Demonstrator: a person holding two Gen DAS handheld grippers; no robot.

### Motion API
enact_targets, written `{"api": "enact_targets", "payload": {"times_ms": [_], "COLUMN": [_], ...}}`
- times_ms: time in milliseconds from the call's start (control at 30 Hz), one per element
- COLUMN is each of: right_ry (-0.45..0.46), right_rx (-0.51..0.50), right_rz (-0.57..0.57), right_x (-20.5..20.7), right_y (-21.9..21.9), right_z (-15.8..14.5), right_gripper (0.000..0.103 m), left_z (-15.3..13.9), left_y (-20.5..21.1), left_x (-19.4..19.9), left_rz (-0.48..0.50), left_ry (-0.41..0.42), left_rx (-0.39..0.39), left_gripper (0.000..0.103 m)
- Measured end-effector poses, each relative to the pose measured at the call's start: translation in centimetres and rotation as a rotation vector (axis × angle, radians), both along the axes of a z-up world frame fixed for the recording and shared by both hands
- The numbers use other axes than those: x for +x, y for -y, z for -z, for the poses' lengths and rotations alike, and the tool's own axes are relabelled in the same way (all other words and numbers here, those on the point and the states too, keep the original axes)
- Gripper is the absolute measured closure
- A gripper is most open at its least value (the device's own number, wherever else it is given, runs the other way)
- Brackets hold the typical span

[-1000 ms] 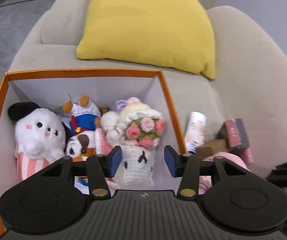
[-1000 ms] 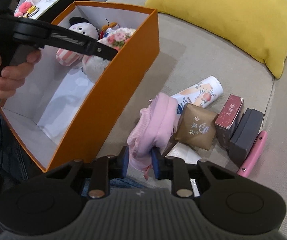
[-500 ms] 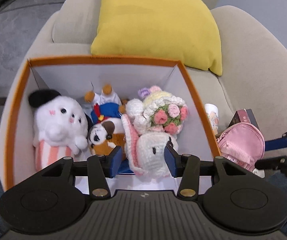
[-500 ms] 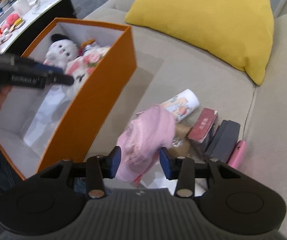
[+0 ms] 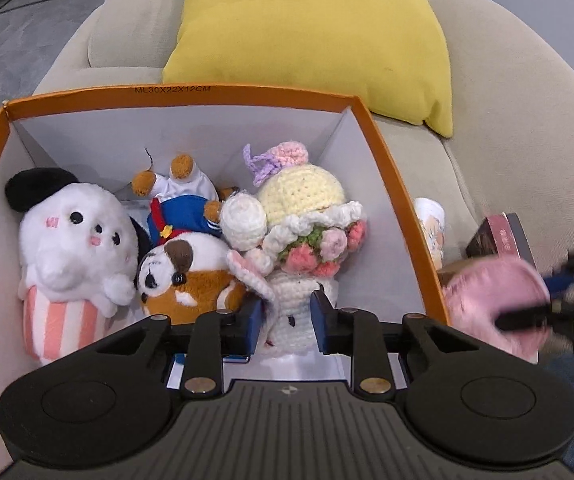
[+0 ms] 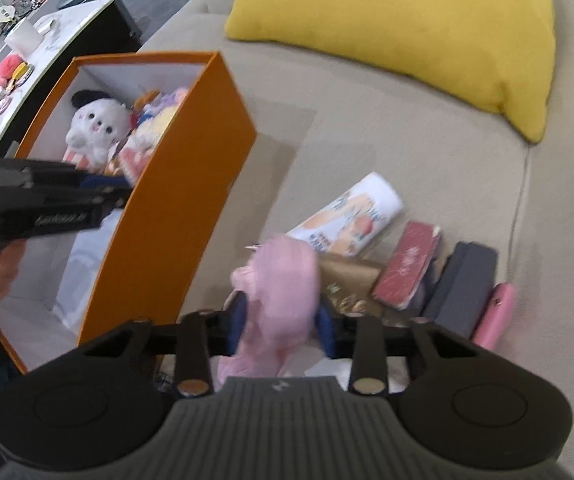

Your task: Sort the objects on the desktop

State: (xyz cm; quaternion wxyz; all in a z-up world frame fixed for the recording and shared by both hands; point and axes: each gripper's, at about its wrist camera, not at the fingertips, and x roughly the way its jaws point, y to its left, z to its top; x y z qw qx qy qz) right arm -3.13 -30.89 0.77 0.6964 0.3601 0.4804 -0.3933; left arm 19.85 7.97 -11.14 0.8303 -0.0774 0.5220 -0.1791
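Orange box [image 5: 397,196] sits on the beige sofa [image 6: 387,136], open top, white inside, holding soft toys packed at its far end: a white plush with black ear [image 5: 75,248], a brown-and-white dog plush [image 5: 191,276], a sailor-suited plush [image 5: 183,216] upside down behind it, and a crocheted doll with flower bouquet [image 5: 307,232]. Left gripper [image 5: 285,322] is lowered into the box; its fingers have just been closing and now stand either side of the crocheted doll's white lower part, blue pads at or very near the yarn; whether they press cannot be told. Right gripper [image 6: 281,326] is outside the box, just beside its long orange wall; its fingers have just been closing with a pink pouch [image 6: 283,280] between them, the pads against the fabric, the pouch blurred. On the sofa seat near the pouch lie a printed white tube [image 6: 351,212], a tan packet [image 6: 343,280], a dark red box [image 6: 407,264], a dark grey case [image 6: 463,284] and a pink case [image 6: 495,316]. Yellow cushion [image 6: 407,20] leans at the sofa back.
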Motion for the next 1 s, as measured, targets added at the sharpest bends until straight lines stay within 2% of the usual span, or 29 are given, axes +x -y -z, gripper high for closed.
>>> {"api": "enact_targets", "payload": {"times_ms": [100,200,300,467,633,767,867,1000], "right_ry": [-0.018,-0.031,-0.018,-0.004,0.03,0.018,0.018,0.027], "right_rx": [-0.013,-0.024,-0.05,-0.154,-0.242,-0.3,-0.297,-0.213], "right_rz": [-0.034,-0.039,-0.039,-0.036,0.031,0.066,0.069,0.064], "right_x": [0.4,0.5,0.4,0.9,1.4,2.5,3.2,3.6], "right_y": [-1.1,-1.9,-2.3,-2.2,-1.4,-0.7,0.2,1.0], "right_z": [0.1,-0.1,-1.0,-3.5,-4.9,-4.3,-3.1,-0.9], "right_gripper": [0.072,0.074,0.078,0.079,0.08,0.08,0.08,0.079], "left_z": [0.3,-0.4,-2.1,-4.3,-3.9,-3.1,-2.6,-2.3], "left_y": [-0.1,0.2,0.0,-0.4,0.7,1.5,2.0,2.1], "left_x": [1.0,0.9,-0.5,-0.4,2.2,3.5,3.9,4.3], "left_rz": [-0.02,0.01,0.042,0.051,0.07,0.089,0.097,0.11], "left_ry": [-0.019,-0.018,0.054,0.177,0.184,0.161,0.161,0.158], "left_rx": [-0.015,0.014,0.062,0.056,0.051,0.055,0.067,0.067], "left_gripper": [0.073,0.073,0.073,0.073,0.073,0.075,0.074,0.074]}}
